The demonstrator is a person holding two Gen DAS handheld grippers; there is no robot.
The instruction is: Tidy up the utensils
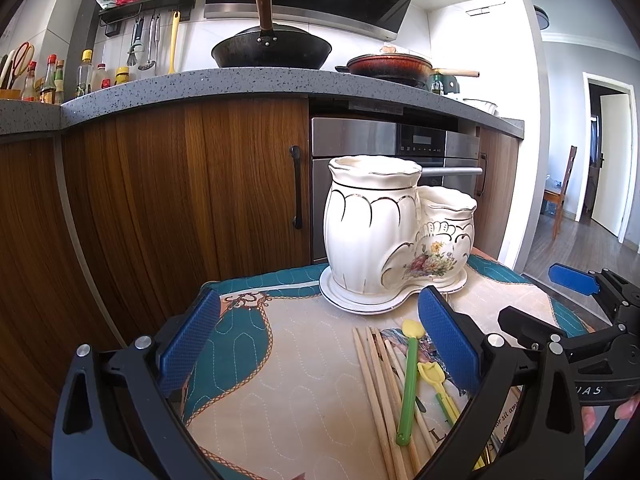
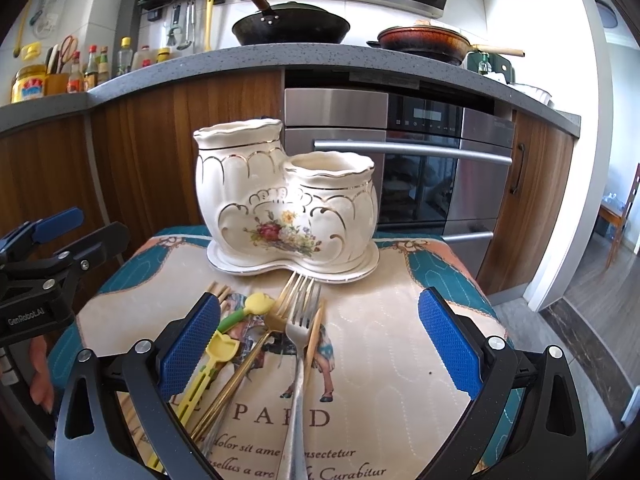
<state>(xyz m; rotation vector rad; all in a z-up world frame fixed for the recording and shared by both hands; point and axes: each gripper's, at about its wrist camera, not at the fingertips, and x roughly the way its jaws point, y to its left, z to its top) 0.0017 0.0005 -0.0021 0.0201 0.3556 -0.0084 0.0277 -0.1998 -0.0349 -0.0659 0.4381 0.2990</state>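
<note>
A white ceramic two-pot utensil holder [image 1: 384,232] [image 2: 288,204] with gold trim and flowers stands on its saucer at the far side of a quilted mat [image 1: 280,360] [image 2: 380,340]. Both pots look empty. Wooden chopsticks [image 1: 380,392], a green utensil with a yellow tip [image 1: 408,384] [image 2: 248,308], a yellow one [image 1: 440,388] [image 2: 212,364], a silver fork [image 2: 298,344] and a gold fork [image 2: 256,344] lie loose on the mat. My left gripper [image 1: 316,344] is open and empty above the mat, left of the chopsticks. My right gripper [image 2: 320,348] is open and empty over the forks.
Wooden cabinets [image 1: 160,200] and a steel oven [image 2: 420,168] stand just behind the small table. The counter above holds a wok [image 1: 272,50], a pan [image 2: 424,40] and bottles. The right gripper shows at the right edge of the left wrist view [image 1: 576,292].
</note>
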